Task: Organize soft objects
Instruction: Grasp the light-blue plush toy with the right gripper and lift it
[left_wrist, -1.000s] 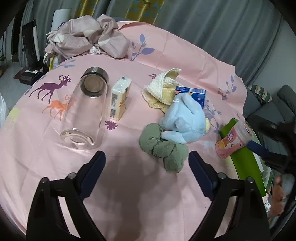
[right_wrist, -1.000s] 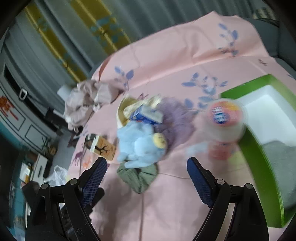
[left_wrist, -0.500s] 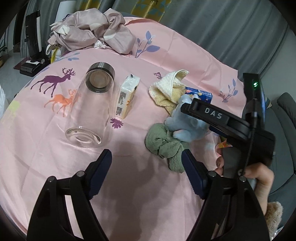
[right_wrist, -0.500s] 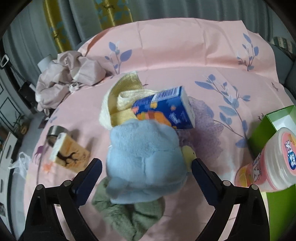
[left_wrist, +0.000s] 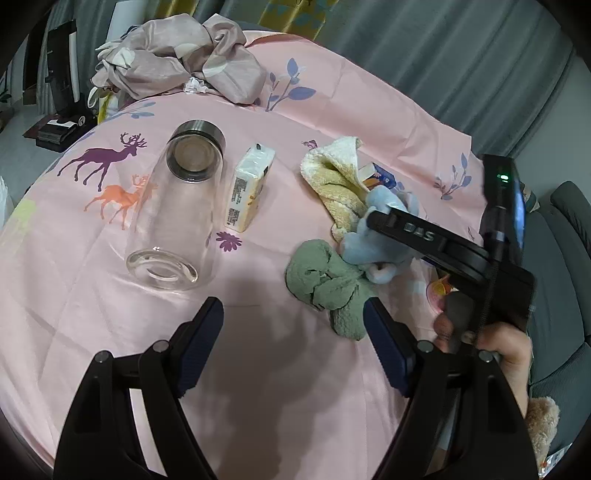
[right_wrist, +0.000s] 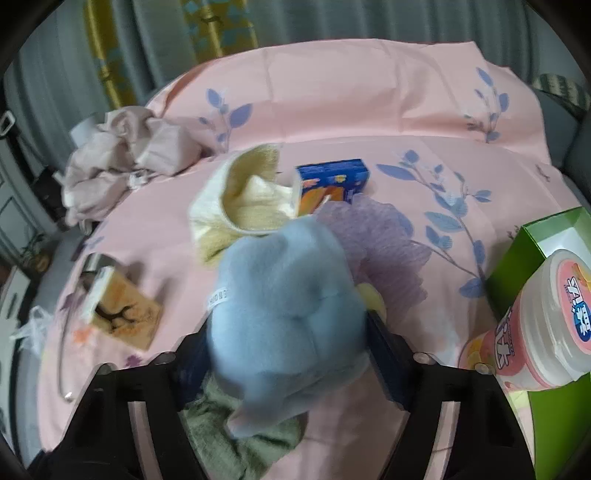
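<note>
Right gripper (right_wrist: 286, 354): jaws just closed in, pads pressing both flanks of the soft pale-blue plush toy (right_wrist: 284, 306), so grasping it. Left gripper (left_wrist: 293, 345): jaws released, nothing between them, hovering over bare pink printed tablecloth (left_wrist: 258, 406) in front of the plush. Crumpled sage-green towel (left_wrist: 325, 284) touching the plush, partly under it; cream-yellow terry cloth (left_wrist: 336, 184) just behind; blue carton (right_wrist: 330, 181) behind that. Green box with white lining (right_wrist: 535, 240) off to the plush's right, pink-and-white lidded tub (right_wrist: 532, 332) in front of it. Step in hand, as judged: pick-up of the plush. Next move likely calls for a lift clear of the green towel, then a carry toward the box without knocking the tub.
</note>
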